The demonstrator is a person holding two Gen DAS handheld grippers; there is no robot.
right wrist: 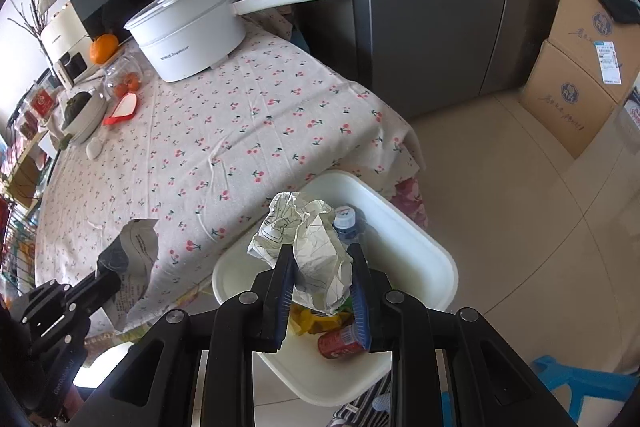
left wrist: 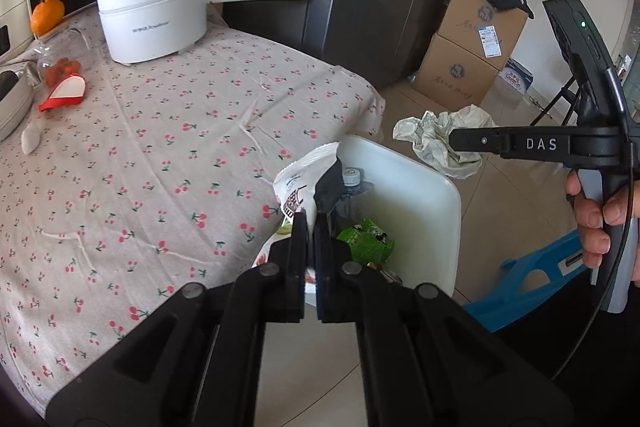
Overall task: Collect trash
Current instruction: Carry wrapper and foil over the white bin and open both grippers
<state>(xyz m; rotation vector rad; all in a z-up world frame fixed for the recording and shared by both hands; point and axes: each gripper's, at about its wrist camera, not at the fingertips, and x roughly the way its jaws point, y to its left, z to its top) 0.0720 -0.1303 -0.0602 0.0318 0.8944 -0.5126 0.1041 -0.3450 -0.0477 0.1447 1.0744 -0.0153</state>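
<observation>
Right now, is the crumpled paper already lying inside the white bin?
No, the crumpled paper is clamped in the right tool, above the white bin.

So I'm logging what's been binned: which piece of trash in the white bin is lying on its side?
The red drink can, lying flat at the bin's near end; the clear plastic bottle stands cap-up.

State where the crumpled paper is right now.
The crumpled paper is clamped in the right gripper, just above the white bin beside the table's corner.
</observation>
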